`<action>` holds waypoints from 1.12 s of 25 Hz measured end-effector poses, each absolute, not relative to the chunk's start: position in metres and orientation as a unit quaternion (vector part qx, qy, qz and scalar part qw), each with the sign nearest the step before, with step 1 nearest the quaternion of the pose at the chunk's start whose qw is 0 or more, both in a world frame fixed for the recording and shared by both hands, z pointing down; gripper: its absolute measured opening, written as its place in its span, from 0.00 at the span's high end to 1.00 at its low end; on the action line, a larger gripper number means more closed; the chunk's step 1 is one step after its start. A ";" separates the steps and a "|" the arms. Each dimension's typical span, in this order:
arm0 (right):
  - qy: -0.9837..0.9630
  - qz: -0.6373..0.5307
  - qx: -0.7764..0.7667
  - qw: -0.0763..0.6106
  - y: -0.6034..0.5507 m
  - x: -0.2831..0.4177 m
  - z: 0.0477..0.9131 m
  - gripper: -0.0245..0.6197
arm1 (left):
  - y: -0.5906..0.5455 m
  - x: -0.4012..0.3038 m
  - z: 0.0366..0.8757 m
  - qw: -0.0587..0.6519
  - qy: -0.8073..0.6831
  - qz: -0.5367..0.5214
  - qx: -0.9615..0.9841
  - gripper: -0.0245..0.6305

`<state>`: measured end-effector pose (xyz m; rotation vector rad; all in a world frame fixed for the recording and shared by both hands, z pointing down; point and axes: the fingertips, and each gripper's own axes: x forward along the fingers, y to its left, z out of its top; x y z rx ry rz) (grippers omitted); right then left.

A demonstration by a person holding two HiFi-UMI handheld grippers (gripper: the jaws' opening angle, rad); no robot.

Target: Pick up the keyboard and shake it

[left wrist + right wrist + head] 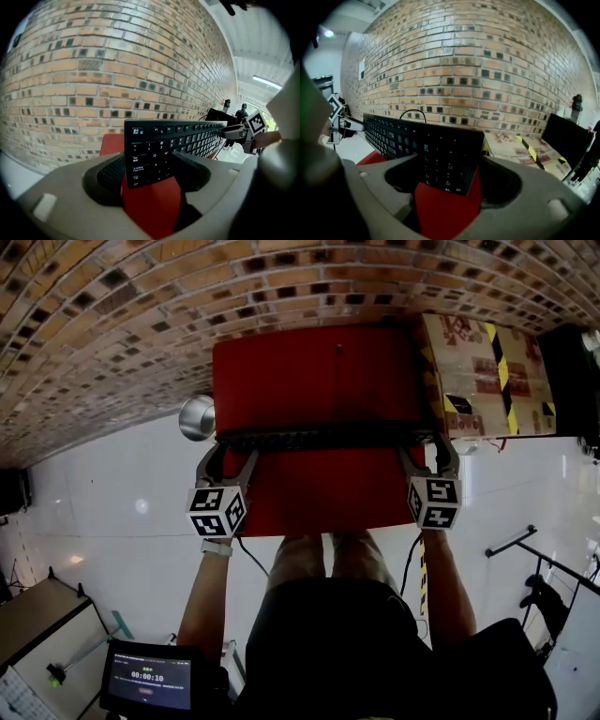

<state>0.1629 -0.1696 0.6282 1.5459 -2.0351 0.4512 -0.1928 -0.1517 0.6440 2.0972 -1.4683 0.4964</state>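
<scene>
Pinching opposite ends of the keyboard [323, 439] over the red tabletop [319, 371] are left gripper [230, 448] and right gripper [428, 448]; keys show only in gripper views

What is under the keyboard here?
The red table lies below the keyboard, which the left gripper and right gripper grip by its ends. The strip of table directly beneath the keyboard is covered.
</scene>
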 end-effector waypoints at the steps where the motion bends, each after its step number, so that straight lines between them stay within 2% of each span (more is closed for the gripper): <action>1: -0.757 0.159 0.578 0.260 -0.172 0.162 0.613 0.41 | -0.155 -0.193 0.629 0.250 -0.547 0.175 0.779 0.48; 10: -0.770 0.047 0.615 0.163 -0.194 0.166 0.468 0.41 | -0.185 -0.195 0.475 0.110 -0.578 0.085 0.804 0.48; 16: -0.775 -0.032 0.624 0.095 -0.197 0.163 0.358 0.41 | -0.189 -0.190 0.371 0.024 -0.585 0.024 0.810 0.44; 18: -0.774 -0.052 0.626 0.072 -0.194 0.159 0.326 0.41 | -0.188 -0.192 0.342 0.002 -0.589 0.002 0.808 0.45; 24: -0.770 -0.100 0.629 0.027 -0.191 0.159 0.272 0.41 | -0.182 -0.191 0.274 -0.055 -0.586 -0.040 0.807 0.45; 28: -0.764 -0.121 0.634 0.006 -0.183 0.161 0.248 0.41 | -0.178 -0.190 0.250 -0.077 -0.587 -0.060 0.804 0.48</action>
